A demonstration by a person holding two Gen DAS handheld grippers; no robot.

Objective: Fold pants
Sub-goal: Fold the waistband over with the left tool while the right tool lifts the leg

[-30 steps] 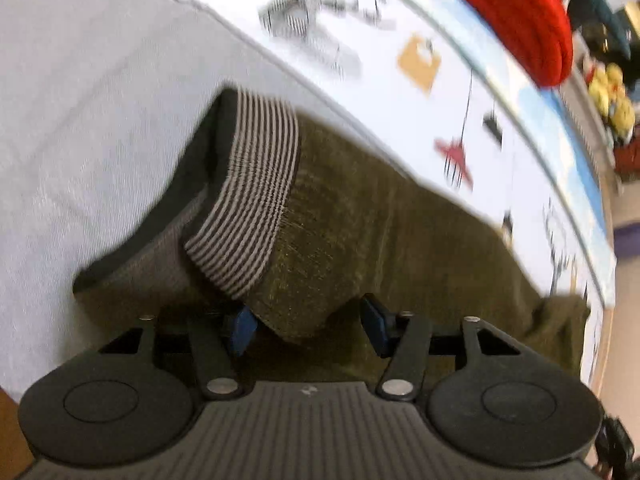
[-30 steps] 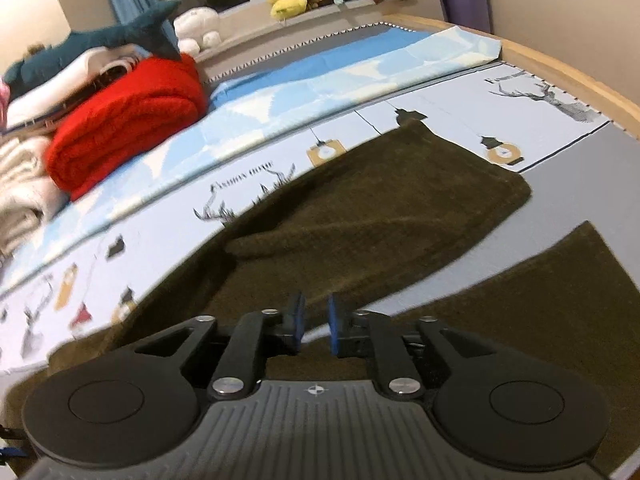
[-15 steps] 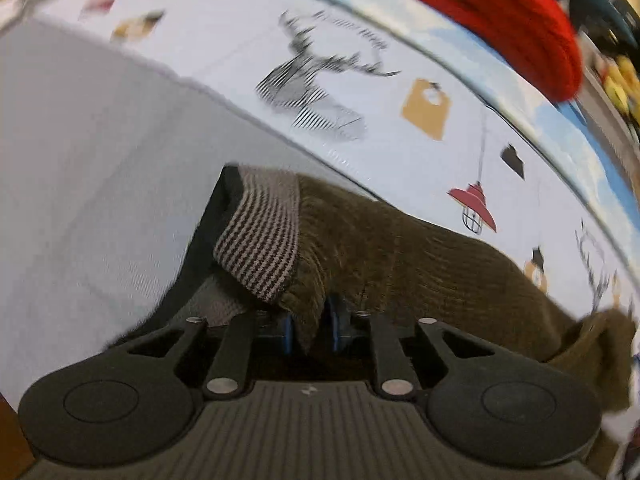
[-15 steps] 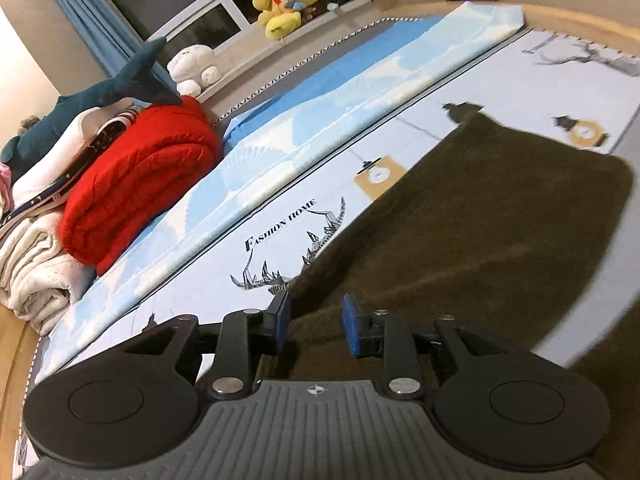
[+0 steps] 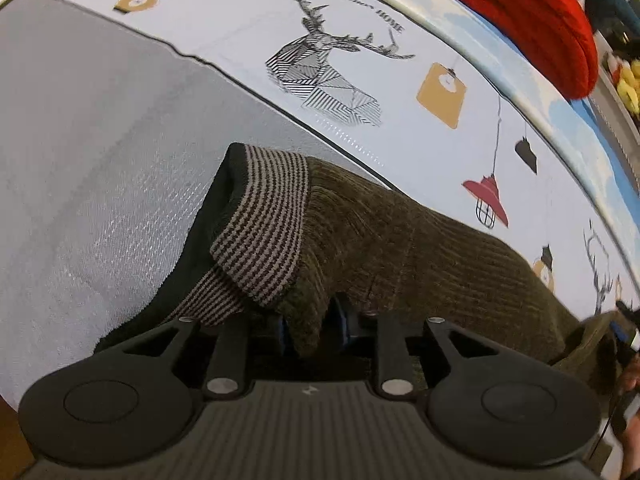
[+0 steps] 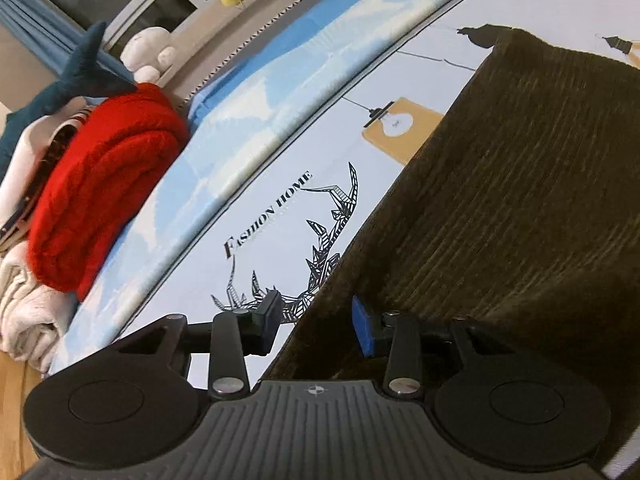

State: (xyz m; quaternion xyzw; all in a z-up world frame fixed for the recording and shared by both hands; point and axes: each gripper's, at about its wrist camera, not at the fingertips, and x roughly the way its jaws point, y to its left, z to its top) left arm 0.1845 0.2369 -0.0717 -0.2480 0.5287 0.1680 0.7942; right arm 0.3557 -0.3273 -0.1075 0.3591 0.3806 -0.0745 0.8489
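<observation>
My left gripper (image 5: 310,326) has closed: one second ago its fingers stood wide apart around the waist end of the pants (image 5: 420,256), and now they are pressed together on a fold of the olive corduroy just beside the striped waistband (image 5: 260,232). So I have the waist corner in a firm pinch, and the fabric rises a little toward the camera.

My right gripper (image 6: 316,322) went the other way. A second ago its fingers were almost together, and now they are apart, with the edge of the pants (image 6: 500,208) lying between them; the blue pad of one finger (image 6: 362,330) sits on the cloth. I think this edge belongs near the hip or upper leg, but the view is too close to be sure. It does not grip yet.

The pants lie on the bedsheet (image 5: 348,76) with the deer print, one leg stretched away toward the far side. The red blanket (image 6: 104,184) is well apart.

For the task this means one hand is ready and the other must still close before I can lift and fold.
</observation>
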